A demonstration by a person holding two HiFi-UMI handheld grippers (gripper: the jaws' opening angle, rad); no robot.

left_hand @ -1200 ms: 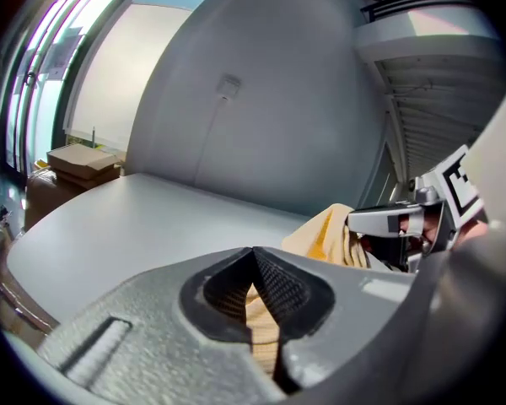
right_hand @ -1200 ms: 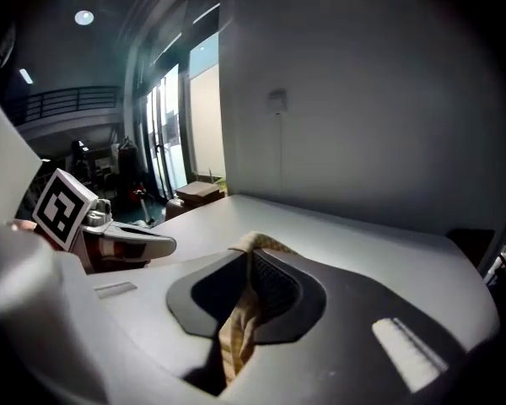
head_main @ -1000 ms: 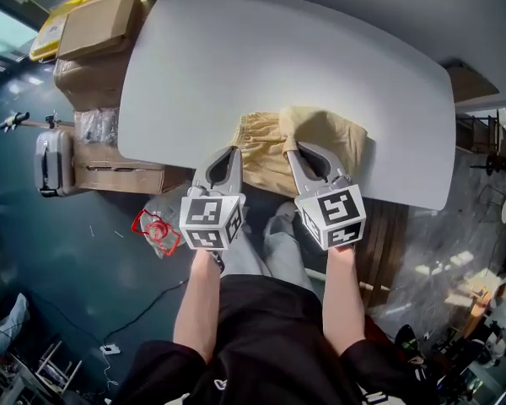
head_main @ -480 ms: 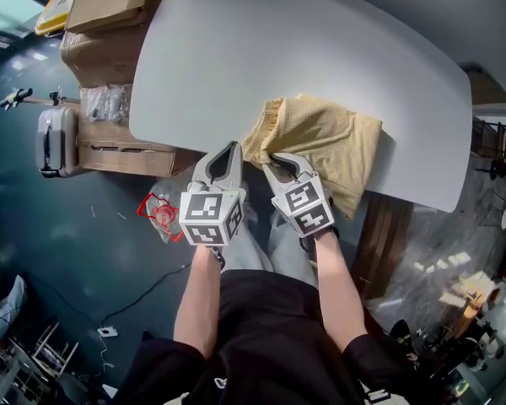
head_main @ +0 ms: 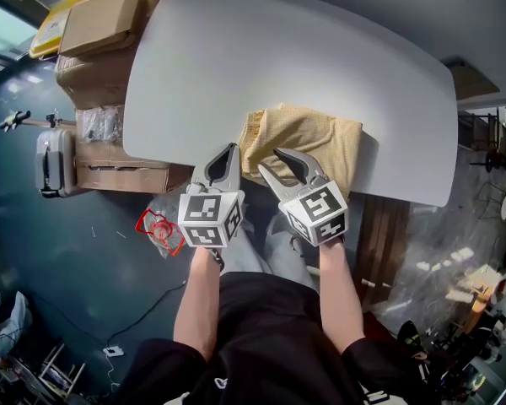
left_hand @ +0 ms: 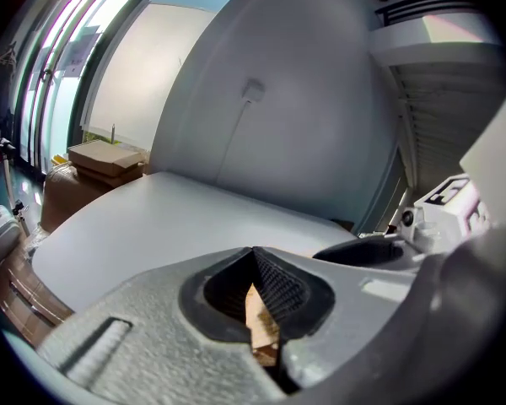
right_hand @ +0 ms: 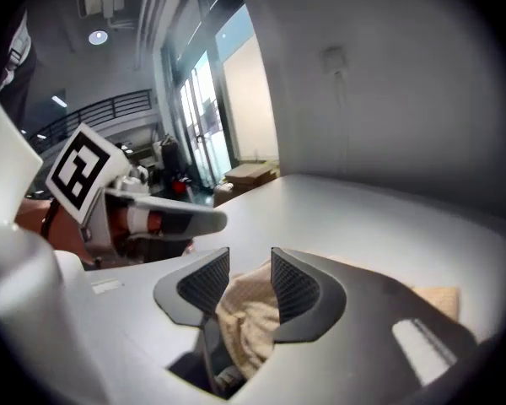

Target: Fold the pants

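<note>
The pants (head_main: pixel 308 142), tan and folded into a rough rectangle, lie on the table (head_main: pixel 261 49) at its near edge, right of the middle, with their right end close to the table's right corner. At the near left corner of the pants, the right gripper (head_main: pixel 270 160) stands with its jaws apart; they have just been opening, and a bunch of the tan cloth (right_hand: pixel 249 310) sits loosely between them, with a gap showing beside one pad. Just left of it, at the table's near edge, the left gripper (head_main: pixel 229 150) has its jaws closed tip to tip, with a thin strip of the tan cloth (left_hand: pixel 260 315) caught between the pads. The rest of the table is bare and white. Past the table's left end cardboard boxes (head_main: pixel 97 32) are stacked, and below them a grey suitcase (head_main: pixel 51 159) stands on the dark floor.
</note>
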